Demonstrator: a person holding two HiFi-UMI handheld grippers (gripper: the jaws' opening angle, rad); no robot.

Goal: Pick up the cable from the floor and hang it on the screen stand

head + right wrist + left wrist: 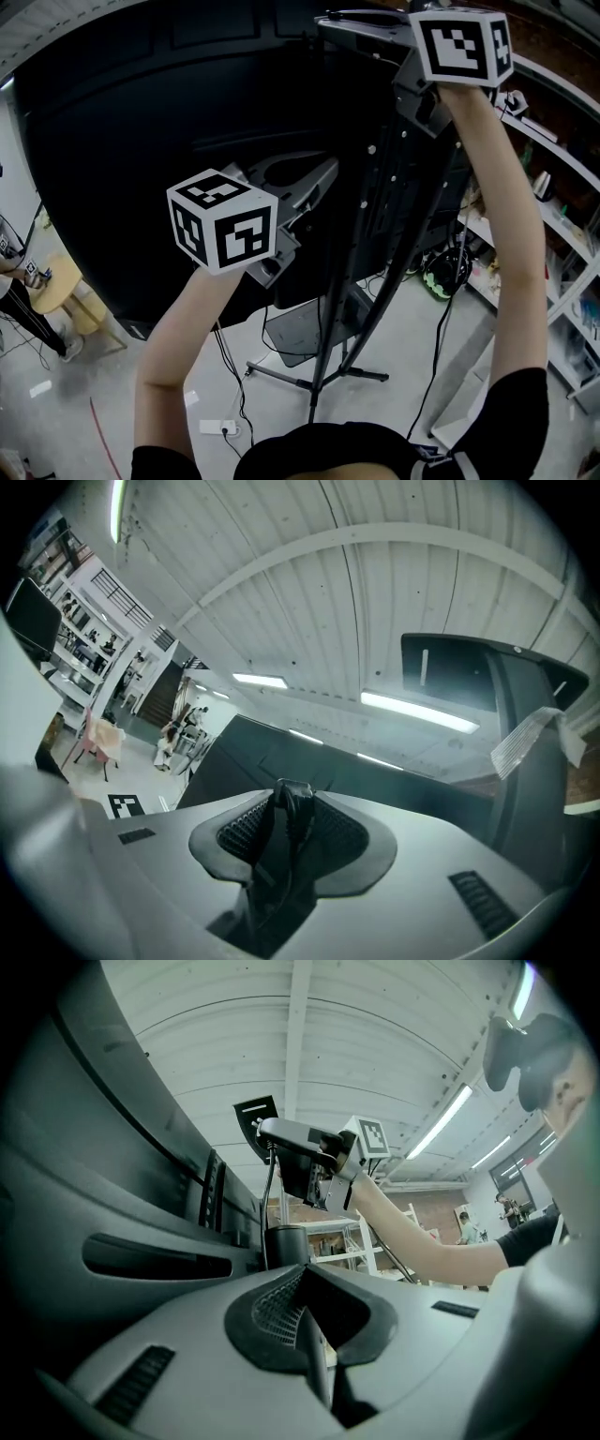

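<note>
We saw both arms up behind big black screen (141, 141). Right gripper (292, 794) high, near top of screen stand (375, 234). Its jaws stood wide, clamped on dark bundled cable (281, 855). Bundle sat between ribbed pads, well clear of floor (412, 356). Left gripper (302, 1283) lower, beside stand column. Its jaws nearly together at tips, thin pale strand in gap; we could not tell whether pinched. In left gripper view, thin dark line (268, 1204) ran down from right gripper.
</note>
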